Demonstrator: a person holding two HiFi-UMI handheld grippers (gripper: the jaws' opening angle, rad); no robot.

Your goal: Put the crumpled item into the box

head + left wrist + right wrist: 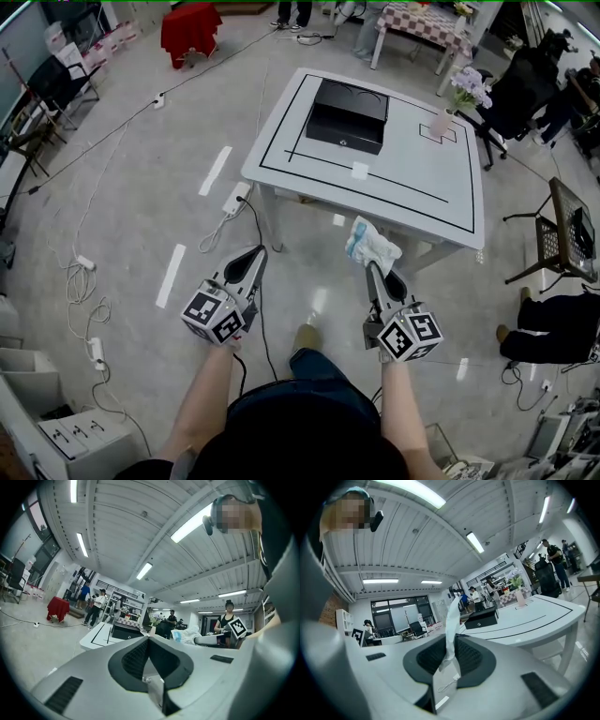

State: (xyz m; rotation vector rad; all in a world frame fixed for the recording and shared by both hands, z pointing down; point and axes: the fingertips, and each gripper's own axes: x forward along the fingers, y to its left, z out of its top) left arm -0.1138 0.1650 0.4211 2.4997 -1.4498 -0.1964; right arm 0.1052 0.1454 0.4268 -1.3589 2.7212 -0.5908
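Room: a large hall with a grey floor. Cables and power strips lie over the floor, and a red-covered stand is far at the back.
Surface: a white table with black lines drawn on it stands in front of the person. Neither gripper is over it.
Box: black and low. It sits on the far left part of the table, inside the drawn lines.
Other things on the table: a vase with flowers is near the far right corner. A small white square lies close to the near line.
Crumpled item: white with some blue. It is in the air just before the near edge of the table and well apart from the box.
Right gripper: its jaws are closed on the lower end of the crumpled item. The right gripper view shows the item squeezed thin between the pads and rising out past the tips.
Left gripper: its jaws are pressed together and nothing is between them. It is held over the floor, to the left of the right gripper and at about the same height in the head view.
Arms: two bare forearms reach forward from the bottom of the head view, one to each gripper.
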